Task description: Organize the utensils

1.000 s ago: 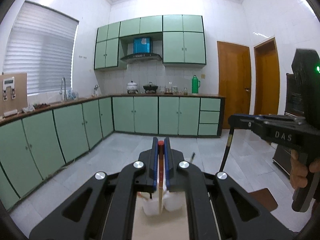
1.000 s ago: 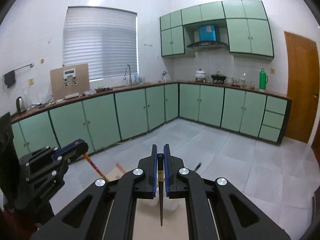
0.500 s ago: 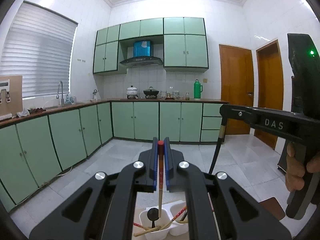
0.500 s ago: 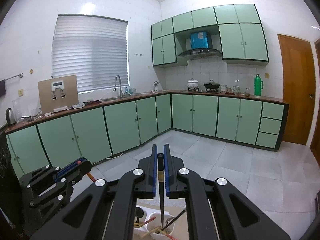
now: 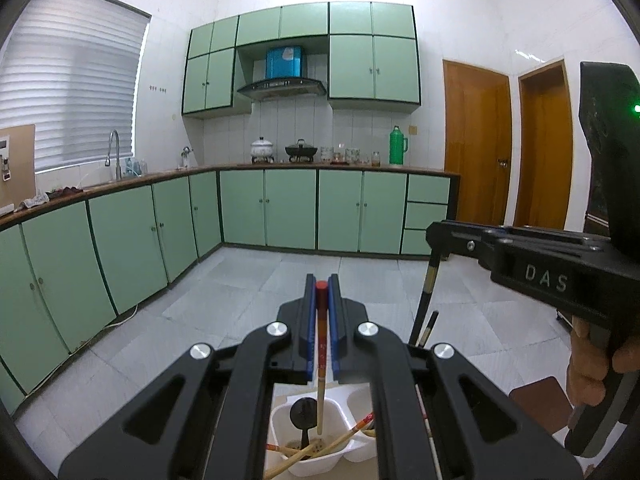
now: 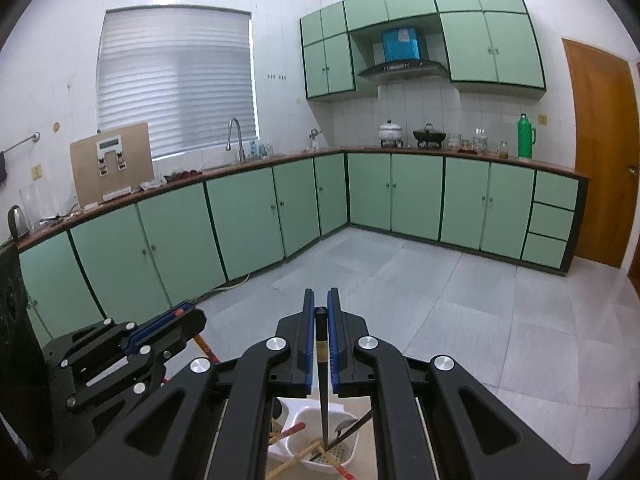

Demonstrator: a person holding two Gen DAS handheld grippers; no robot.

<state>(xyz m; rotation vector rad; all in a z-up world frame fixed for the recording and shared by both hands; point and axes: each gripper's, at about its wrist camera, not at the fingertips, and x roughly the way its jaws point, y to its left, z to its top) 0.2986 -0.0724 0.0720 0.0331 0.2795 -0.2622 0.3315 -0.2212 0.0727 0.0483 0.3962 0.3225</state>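
the white two-compartment holder (image 5: 316, 456) sits low in both views, directly below and just ahead of the fingertips, loose chopsticks already slanting across its cups. the left gripper (image 5: 321, 300) is clamped on a red-topped chopstick (image 5: 321, 344) hanging near upright, tip inside the left cup. the right gripper (image 6: 321, 312) pinches a black chopstick (image 6: 322, 384) likewise, tip over the other cup, neither hand clearly nearer.

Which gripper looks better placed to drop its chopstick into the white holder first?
Probably the right gripper: its black chopstick tip already sits inside the white holder, among utensils.
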